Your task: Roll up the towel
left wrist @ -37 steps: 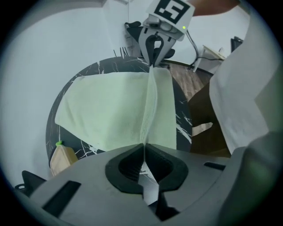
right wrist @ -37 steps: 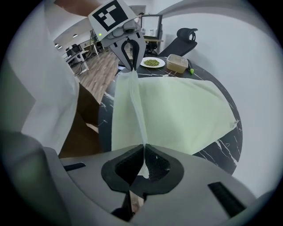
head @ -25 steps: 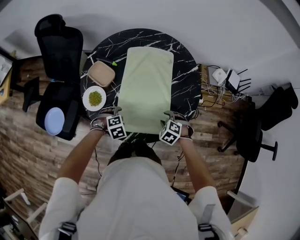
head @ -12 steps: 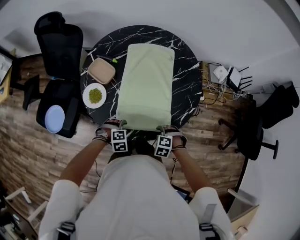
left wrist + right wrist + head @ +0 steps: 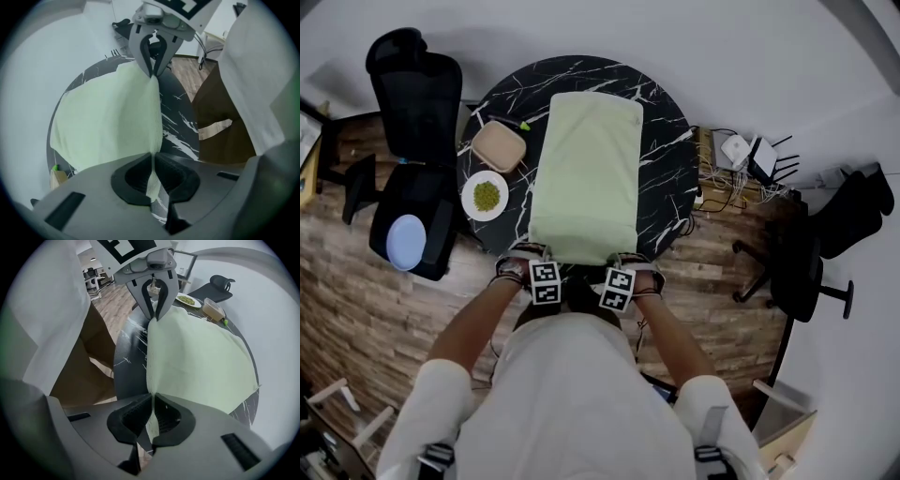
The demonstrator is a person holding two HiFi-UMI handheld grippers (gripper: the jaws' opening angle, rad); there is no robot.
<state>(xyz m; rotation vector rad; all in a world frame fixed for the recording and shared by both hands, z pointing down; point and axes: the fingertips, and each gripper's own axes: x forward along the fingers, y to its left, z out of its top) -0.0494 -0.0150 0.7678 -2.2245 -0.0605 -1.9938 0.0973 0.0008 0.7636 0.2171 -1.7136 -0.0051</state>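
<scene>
Black marble round table [image 5: 670,169] with the pale green towel [image 5: 586,178] laid flat across the table's middle, its near edge right at the table's rim by the person. Both tools have just closed on that near edge: the left gripper [image 5: 153,159] pinches the left corner and the right gripper [image 5: 152,401] the right one, with cloth sandwiched between the pads of each. So nothing's rolled yet imo, only the grab is done and the whole roll toward the table's far side is left.

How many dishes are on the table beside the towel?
2, both left of the towel: a tan container farther back and a white plate of green food nearer the person. None seems hidden.
</scene>
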